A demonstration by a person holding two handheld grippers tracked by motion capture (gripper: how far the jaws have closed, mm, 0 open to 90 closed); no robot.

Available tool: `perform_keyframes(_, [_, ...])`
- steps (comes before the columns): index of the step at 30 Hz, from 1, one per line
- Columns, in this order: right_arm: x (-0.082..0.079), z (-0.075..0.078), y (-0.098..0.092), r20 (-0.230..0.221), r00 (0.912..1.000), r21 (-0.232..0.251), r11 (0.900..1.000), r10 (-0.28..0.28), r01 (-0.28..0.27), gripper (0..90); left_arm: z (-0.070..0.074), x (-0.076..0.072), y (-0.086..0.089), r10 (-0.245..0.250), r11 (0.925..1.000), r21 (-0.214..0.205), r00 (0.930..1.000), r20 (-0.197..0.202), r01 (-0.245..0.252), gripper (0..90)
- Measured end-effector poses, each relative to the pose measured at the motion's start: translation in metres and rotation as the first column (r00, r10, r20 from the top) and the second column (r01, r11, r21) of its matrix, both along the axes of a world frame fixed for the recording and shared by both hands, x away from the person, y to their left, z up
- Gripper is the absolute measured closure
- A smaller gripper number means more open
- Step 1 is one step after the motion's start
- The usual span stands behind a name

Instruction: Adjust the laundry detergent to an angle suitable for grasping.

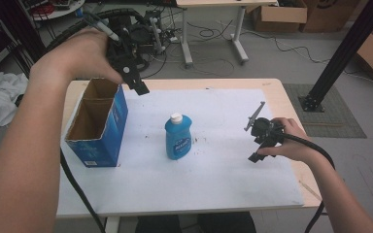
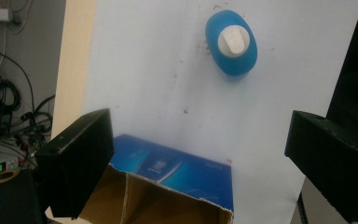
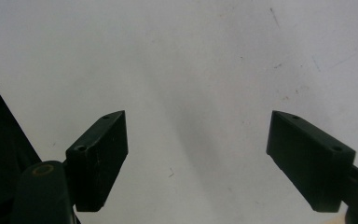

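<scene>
Bench (image 1: 233, 189) with white sheet; open blue box (image 1: 98, 127) at 9 o'clock, blue bottle (image 1: 177, 137) upright at centre, just beside the box. Left claw (image 1: 135, 80) raised over the box's far rim, jaws wide apart, empty; right claw (image 1: 260, 145) at 3 o'clock, low over the sheet, jaws likewise apart, empty. Likely step: reaching for the bottle; next, lowering the left claw around it toward 5 o'clock.

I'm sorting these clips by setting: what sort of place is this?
Probably a lab or workshop, not a home. Loose cables trail over the floor, cardboard boxes stand at the back, and a black metal post rises beside the table, which is covered with a white sheet.
</scene>
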State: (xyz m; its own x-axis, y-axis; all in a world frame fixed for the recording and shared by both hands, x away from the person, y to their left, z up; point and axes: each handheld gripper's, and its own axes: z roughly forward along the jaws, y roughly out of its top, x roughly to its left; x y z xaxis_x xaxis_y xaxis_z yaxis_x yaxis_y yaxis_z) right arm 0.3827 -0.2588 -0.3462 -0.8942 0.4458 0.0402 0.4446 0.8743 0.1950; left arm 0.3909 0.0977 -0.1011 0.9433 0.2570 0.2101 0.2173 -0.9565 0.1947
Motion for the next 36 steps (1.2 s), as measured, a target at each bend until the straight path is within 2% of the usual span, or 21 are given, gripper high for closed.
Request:
perform_keyframes(17, [-0.0044,0.0036,-0.0053,0.015,0.9999,0.011,0.9999,0.007,-0.007,17.6,-0.0019,-0.0022,-0.0076,0.002,1.0,0.005,1.0,0.001,-0.002,9.0])
perform_keyframes(27, [-0.0057,0.0051,-0.0017,0.023,0.9996,0.012,0.9998,0.018,-0.018,17.6,-0.0035,-0.0037,-0.0068,0.007,1.0,-0.001,1.0,-0.001,-0.007,9.0])
perform_keyframes(36, [-0.0066,0.0048,-0.0019,0.024,0.9997,0.025,0.9997,0.006,-0.007,17.6,-0.0069,-0.0054,-0.0062,0.004,1.0,-0.002,1.0,0.001,-0.004,9.0])
